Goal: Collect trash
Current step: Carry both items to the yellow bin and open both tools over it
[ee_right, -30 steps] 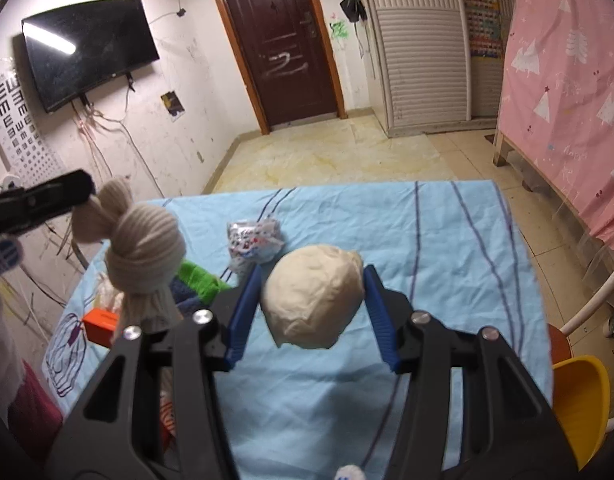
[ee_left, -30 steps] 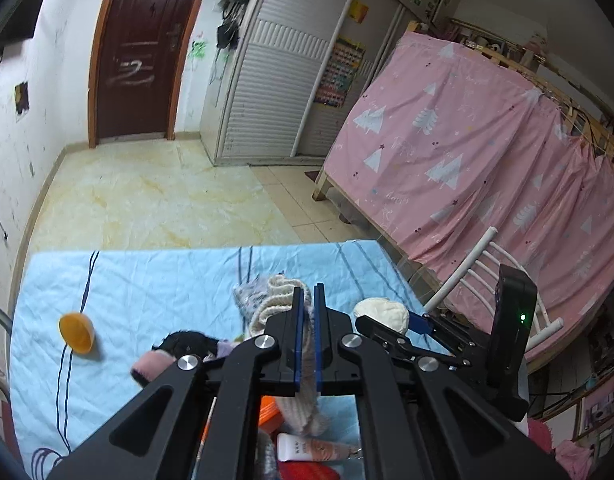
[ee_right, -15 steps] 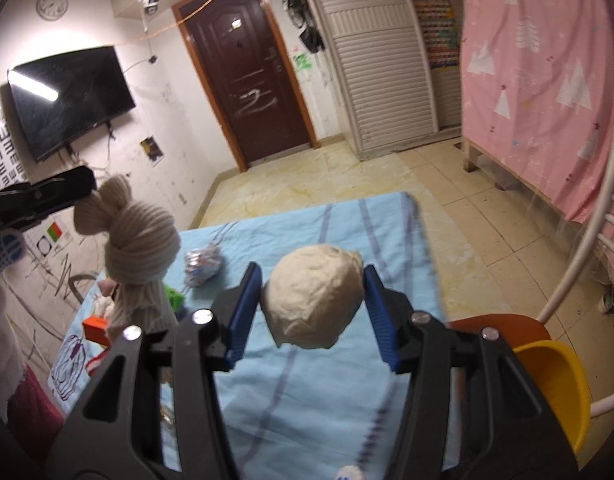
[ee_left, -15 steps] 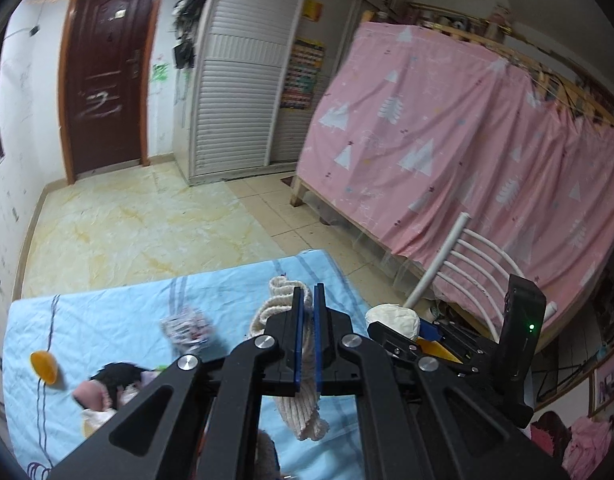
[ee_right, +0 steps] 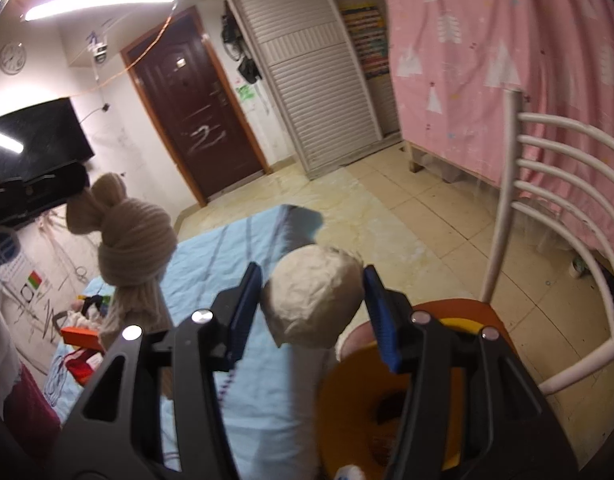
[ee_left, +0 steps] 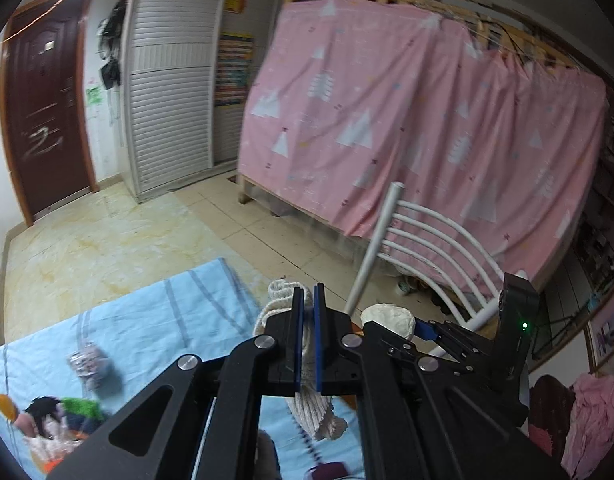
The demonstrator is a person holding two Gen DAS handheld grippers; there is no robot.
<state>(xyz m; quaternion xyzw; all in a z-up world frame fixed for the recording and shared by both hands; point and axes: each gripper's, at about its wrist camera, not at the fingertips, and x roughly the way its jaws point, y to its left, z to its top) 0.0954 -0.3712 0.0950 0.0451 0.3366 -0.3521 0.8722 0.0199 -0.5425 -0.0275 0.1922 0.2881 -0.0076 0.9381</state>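
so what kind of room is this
Most likely a lived-in bedroom or dorm-style room at home: a wooden bed frame hung with a pink tree-print curtain, a white slatted wardrobe beside a dark brown door, and a black wall-mounted television.

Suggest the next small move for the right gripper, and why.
Probably carry the crumpled paper ball a little further over the yellow bin before opening: the right gripper holds it just above the bin's near rim, not yet over the opening.
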